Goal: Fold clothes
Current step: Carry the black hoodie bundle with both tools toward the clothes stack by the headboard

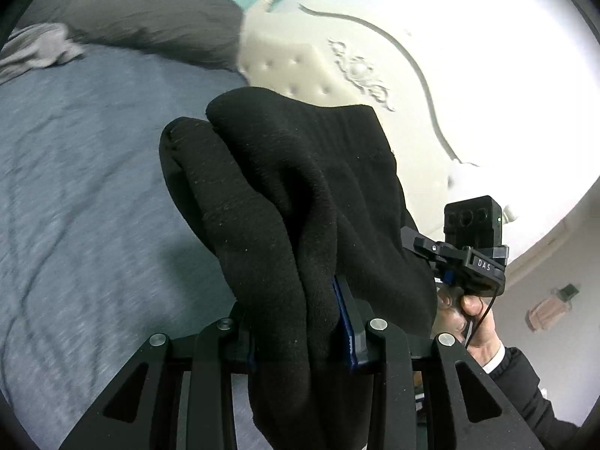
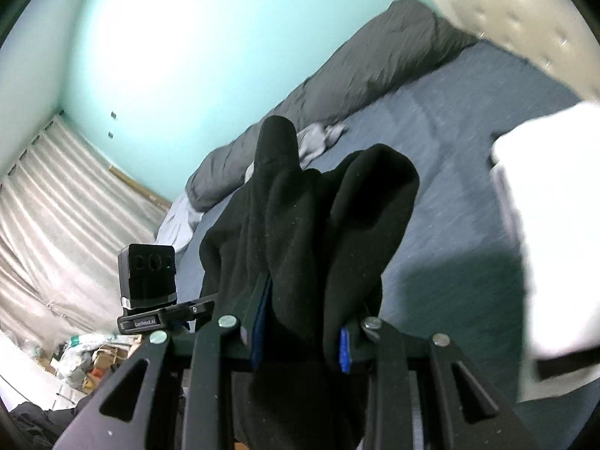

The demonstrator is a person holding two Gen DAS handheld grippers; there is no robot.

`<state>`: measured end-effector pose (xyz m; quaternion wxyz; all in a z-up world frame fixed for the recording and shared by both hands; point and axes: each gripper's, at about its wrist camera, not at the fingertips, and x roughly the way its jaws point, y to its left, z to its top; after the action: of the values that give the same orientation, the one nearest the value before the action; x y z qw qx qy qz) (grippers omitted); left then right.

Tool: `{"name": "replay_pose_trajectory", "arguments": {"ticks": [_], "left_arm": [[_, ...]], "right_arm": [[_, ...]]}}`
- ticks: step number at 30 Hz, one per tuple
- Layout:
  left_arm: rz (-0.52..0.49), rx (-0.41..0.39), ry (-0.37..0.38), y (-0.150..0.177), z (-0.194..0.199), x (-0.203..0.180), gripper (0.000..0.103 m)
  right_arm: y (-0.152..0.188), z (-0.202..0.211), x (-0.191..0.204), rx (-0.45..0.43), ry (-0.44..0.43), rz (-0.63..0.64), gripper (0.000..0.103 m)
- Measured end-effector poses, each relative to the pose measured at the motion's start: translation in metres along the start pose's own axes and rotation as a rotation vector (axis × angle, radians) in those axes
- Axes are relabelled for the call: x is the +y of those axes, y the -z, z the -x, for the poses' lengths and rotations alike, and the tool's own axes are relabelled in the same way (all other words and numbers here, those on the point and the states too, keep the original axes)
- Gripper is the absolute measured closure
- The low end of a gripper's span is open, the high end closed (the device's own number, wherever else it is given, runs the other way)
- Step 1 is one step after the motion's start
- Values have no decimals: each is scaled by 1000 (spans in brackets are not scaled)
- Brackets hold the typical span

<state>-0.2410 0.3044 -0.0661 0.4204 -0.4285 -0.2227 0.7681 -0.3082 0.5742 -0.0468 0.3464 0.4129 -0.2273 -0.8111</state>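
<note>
Left wrist view: left gripper [image 1: 300,322] is pinching the black garment [image 1: 292,195]. Thick fleece-like fabric is bunched between the 2 jaws, bulges up ahead of them in 2 rounded folds and hangs down behind, covering most of the blue pads [image 1: 347,322]. Garment is off the blue bedsheet [image 1: 93,187], which lies beyond and left of the claw. Far ahead-left: dark grey duvet [image 1: 142,18] and a light grey cloth [image 1: 37,50] on the sheet. Ahead-right: cream tufted headboard [image 1: 337,56]. Close right of the claw: right gripper [image 1: 468,255] with its camera block, held by a hand [image 1: 476,322] in a dark sleeve; the garment runs toward it.

Right wrist view: right gripper [image 2: 300,337] is also clamped on the black garment [image 2: 300,217], fabric stuffed between the jaws, peaks rising ahead of them, blue pads [image 2: 344,352] only partly visible. Close left of the claw: left gripper [image 2: 150,292] with its camera block. Ahead: blue bedsheet [image 2: 468,150], dark grey duvet [image 2: 356,67], turquoise wall [image 2: 187,56]. Far left: striped curtain [image 2: 56,217]. Right: blurred white object [image 2: 555,225], can't identify.
</note>
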Motion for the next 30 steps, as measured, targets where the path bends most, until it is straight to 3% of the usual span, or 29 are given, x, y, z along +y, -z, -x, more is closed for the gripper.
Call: {"name": "replay_pose_trajectory", "arguments": {"ticks": [7,14,22,30], "left_arm": [[-42,25,38,-47,-78,-63,68],[-72,45,38,-83,-162,-103,68],[-38,83,31,-90,-243,-112,68],[6,110,12,-84,-285,-100,68]], "right_arm": [[-45,69,-48,-66,76,4,74],[-74,110,-99,-126,172,-37,74],[-83,134,-164,-153,254,-57,74],[-79,130,-215,-154,303,-83,74]]}}
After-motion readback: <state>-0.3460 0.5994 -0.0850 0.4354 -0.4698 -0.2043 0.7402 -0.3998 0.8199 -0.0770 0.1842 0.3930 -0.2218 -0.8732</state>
